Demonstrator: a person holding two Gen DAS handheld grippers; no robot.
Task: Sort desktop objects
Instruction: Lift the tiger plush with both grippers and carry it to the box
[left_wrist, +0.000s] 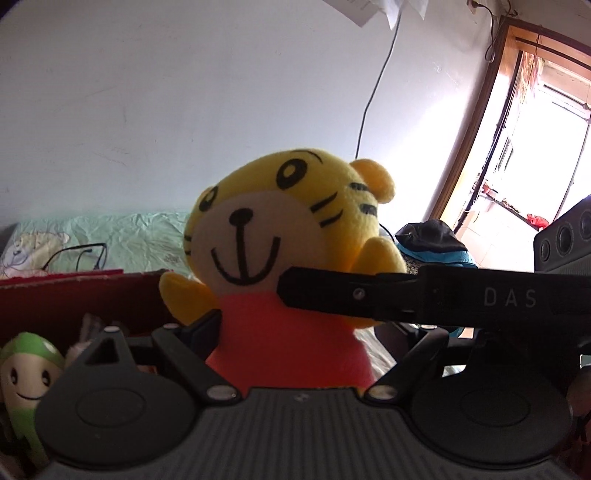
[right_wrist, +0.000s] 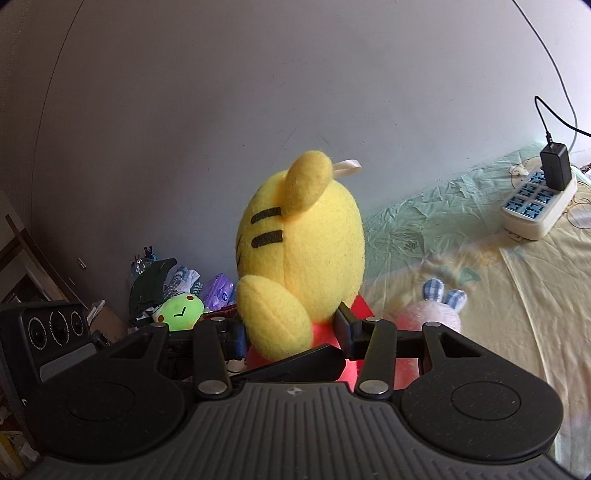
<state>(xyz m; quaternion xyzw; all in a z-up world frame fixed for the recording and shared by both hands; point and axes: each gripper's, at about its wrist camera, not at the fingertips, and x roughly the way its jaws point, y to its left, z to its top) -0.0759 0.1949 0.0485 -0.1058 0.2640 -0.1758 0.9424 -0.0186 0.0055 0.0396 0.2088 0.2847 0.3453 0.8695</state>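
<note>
We hold one yellow tiger plush (left_wrist: 291, 236) in a red shirt upright between both tools, raised above the bed sheet (right_wrist: 498, 295), its smiling face toward the left wrist camera and the back of its head (right_wrist: 301, 236) toward the right one. Our left gripper (left_wrist: 295, 332) pinches the red body from both sides; one finger (left_wrist: 201, 328) shows at the toy's flank, the other is hidden behind a black finger (left_wrist: 369, 299) of the right tool crossing the view. Our right gripper (right_wrist: 291, 332) is likewise pressed onto the plush below the head. One red cardboard box (left_wrist: 74, 295) sits at lower left, with one green-capped smiling doll (left_wrist: 26, 373) inside. From the right wrist, we count one green frog toy (right_wrist: 180, 312), one purple toy (right_wrist: 218, 291) beside it, one pink bunny (right_wrist: 436, 310) with checked ears lying on the sheet, and one power strip (right_wrist: 537, 203) carrying one black charger (right_wrist: 555, 166).
</note>
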